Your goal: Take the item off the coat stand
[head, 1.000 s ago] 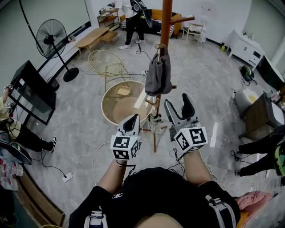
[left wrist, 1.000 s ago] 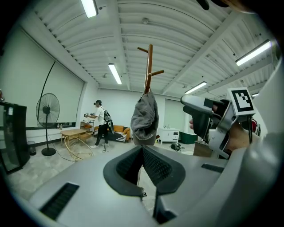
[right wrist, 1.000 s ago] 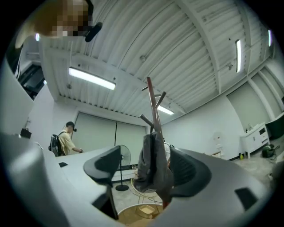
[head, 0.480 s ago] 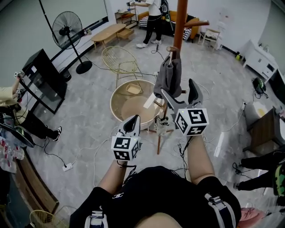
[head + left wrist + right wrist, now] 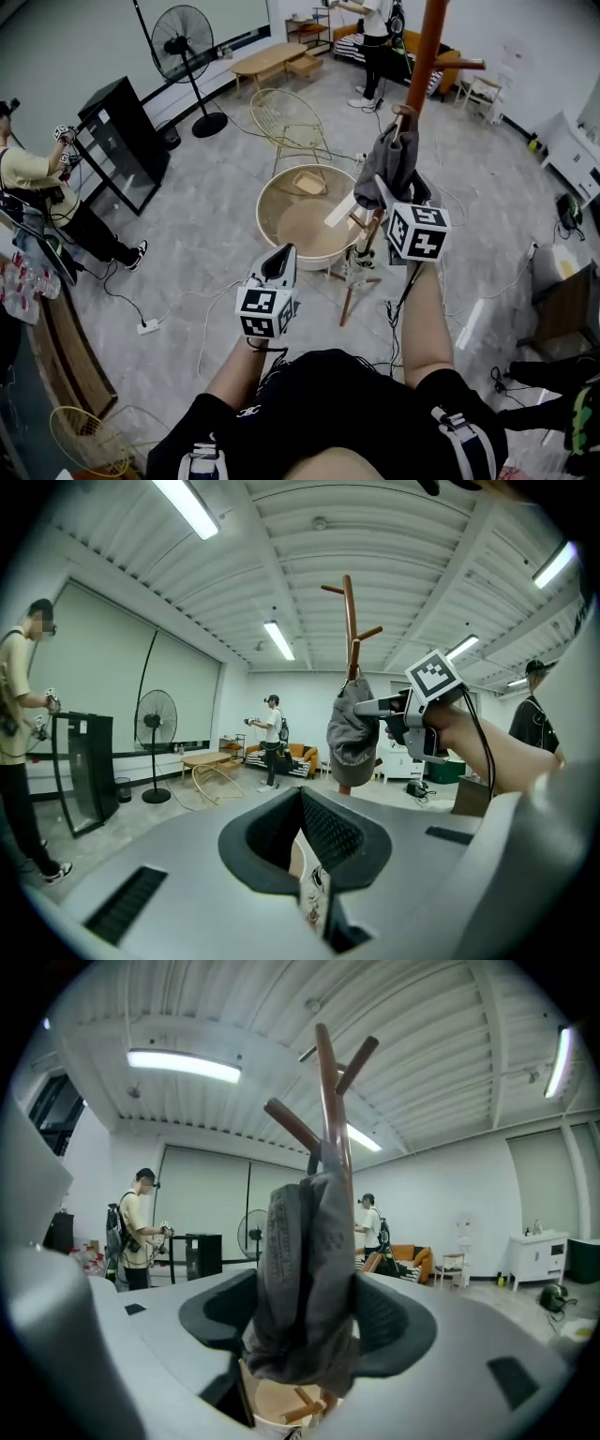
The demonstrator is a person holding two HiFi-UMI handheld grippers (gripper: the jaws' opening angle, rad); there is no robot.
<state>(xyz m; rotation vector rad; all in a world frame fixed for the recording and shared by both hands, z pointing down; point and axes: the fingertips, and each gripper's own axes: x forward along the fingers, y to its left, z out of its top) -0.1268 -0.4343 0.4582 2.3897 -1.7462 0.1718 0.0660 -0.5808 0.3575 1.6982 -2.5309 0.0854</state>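
A grey cap (image 5: pixel 394 161) hangs on a peg of the wooden coat stand (image 5: pixel 427 56), right in front of me. My right gripper (image 5: pixel 401 189) is raised around the cap's lower part, and its jaws are closing with the cloth between them. In the right gripper view the cap (image 5: pixel 305 1269) fills the gap between the two pads below the stand's pole (image 5: pixel 328 1082). My left gripper (image 5: pixel 279 259) is held low and to the left, apart from the stand, shut and holding nothing. In the left gripper view the cap (image 5: pixel 352 733) and the stand (image 5: pixel 349 621) are ahead.
A round wooden tub table (image 5: pixel 272 192) stands beside the stand's feet (image 5: pixel 349 305). Behind it are a gold wire chair (image 5: pixel 286 117), a floor fan (image 5: pixel 183 42) and a black cabinet (image 5: pixel 122 141). A person (image 5: pixel 37 187) stands at the left and another (image 5: pixel 375 37) at the back. Cables lie on the floor.
My right gripper has risen from near my waist to the hanging cap and now brackets it. I have stepped closer to the stand. The left gripper stayed where it was.
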